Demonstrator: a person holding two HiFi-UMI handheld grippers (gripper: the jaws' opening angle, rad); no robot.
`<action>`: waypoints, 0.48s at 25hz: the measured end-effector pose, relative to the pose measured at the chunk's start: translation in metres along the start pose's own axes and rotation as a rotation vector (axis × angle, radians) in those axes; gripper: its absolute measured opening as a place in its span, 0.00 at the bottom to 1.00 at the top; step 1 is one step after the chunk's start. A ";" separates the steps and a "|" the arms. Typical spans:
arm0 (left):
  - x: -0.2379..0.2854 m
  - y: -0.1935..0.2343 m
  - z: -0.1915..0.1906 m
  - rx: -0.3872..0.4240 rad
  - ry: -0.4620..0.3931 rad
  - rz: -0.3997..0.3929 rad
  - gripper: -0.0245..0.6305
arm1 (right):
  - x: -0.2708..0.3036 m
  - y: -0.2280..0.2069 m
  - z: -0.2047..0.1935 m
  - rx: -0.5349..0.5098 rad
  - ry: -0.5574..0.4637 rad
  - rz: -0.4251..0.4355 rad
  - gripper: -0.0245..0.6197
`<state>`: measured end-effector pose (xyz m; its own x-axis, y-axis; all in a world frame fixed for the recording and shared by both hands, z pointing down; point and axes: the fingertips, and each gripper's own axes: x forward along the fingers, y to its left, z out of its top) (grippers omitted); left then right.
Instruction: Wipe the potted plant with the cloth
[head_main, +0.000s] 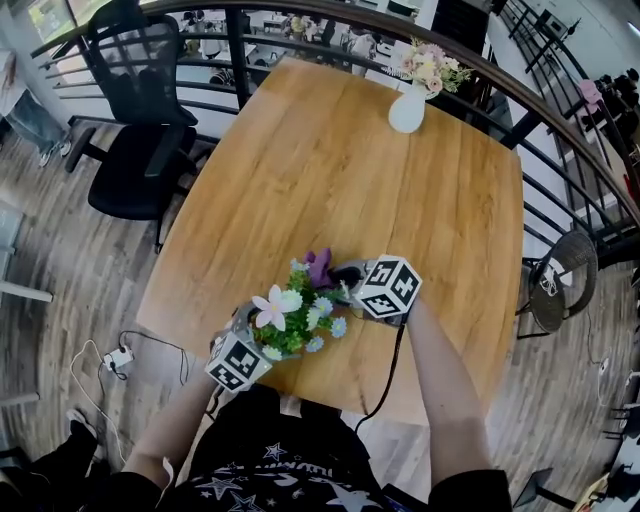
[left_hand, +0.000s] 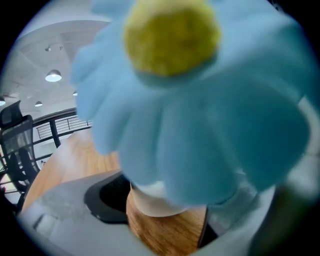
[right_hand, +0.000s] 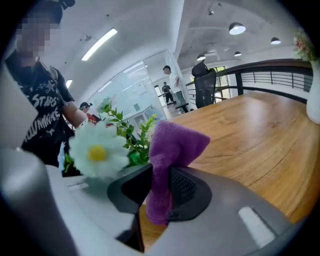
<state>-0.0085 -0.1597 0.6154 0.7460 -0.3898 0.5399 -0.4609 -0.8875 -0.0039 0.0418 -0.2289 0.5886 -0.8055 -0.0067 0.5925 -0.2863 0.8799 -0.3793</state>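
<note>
Right gripper view: right tool (right_hand: 160, 189) clamps purple cloth (right_hand: 175, 145); left tool (left_hand: 167, 207) grips white pot (left_hand: 152, 200).

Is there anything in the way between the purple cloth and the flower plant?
No, nothing visible is in the way. The right gripper pinches the purple cloth, and the potted plant is right beside it. The left gripper holds the plant's white pot.

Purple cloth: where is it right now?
The cloth is pinched in the right hand-held gripper. In the head view it shows toward the near edge of the table, just beyond the potted plant.
</note>
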 end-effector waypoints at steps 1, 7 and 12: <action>0.000 0.000 0.000 0.001 0.000 -0.005 0.70 | 0.002 0.000 0.002 0.009 0.003 0.015 0.18; 0.000 0.000 0.001 0.012 -0.012 -0.014 0.70 | 0.007 -0.002 0.003 0.037 0.058 0.100 0.17; 0.000 0.002 0.002 0.010 -0.017 -0.011 0.70 | 0.006 0.000 0.001 0.056 0.079 0.137 0.17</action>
<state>-0.0087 -0.1620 0.6133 0.7590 -0.3840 0.5258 -0.4480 -0.8940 -0.0061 0.0365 -0.2294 0.5919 -0.7964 0.1513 0.5856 -0.2066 0.8419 -0.4985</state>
